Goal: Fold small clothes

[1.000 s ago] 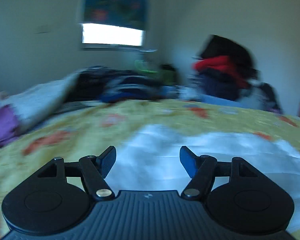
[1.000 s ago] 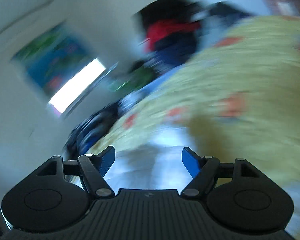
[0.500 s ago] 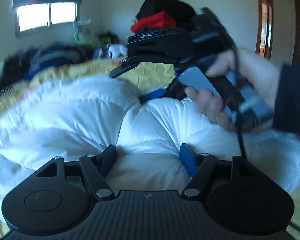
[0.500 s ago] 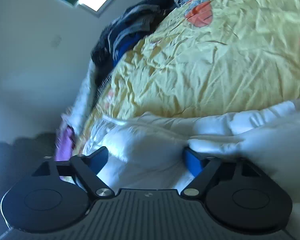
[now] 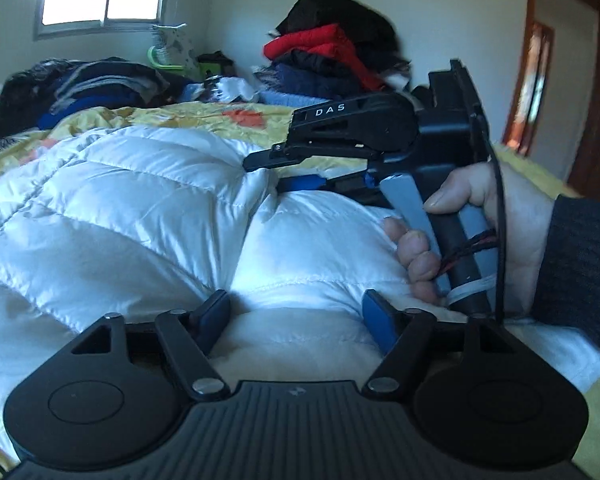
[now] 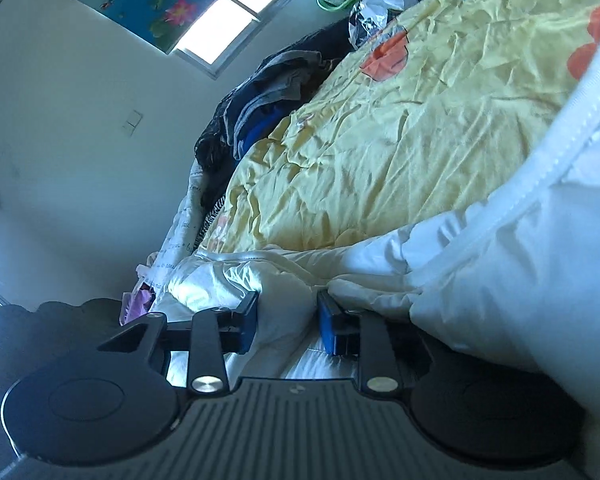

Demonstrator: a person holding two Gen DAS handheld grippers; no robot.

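Note:
A white quilted puffer jacket [image 5: 112, 208] lies spread on a yellow bed sheet [image 5: 204, 114]. My left gripper [image 5: 296, 316] is open, its blue pads pressed down onto the jacket's near edge with fabric bulging between them. My right gripper [image 5: 296, 178] shows in the left wrist view, held by a hand at the jacket's far right edge. In the right wrist view the right gripper [image 6: 286, 322] has closed on a fold of the white jacket [image 6: 480, 272], with fabric pinched between its pads.
Piles of dark clothes [image 5: 88, 84] lie at the head of the bed under a window [image 5: 100, 4]. A red and black heap of jackets [image 5: 332, 56] stands at the back right. A wooden door frame [image 5: 540, 80] is on the right.
Both grippers came down from above the bed onto the white jacket. The right gripper's jaws narrowed from wide open to pinching a fold. The left gripper stayed open.

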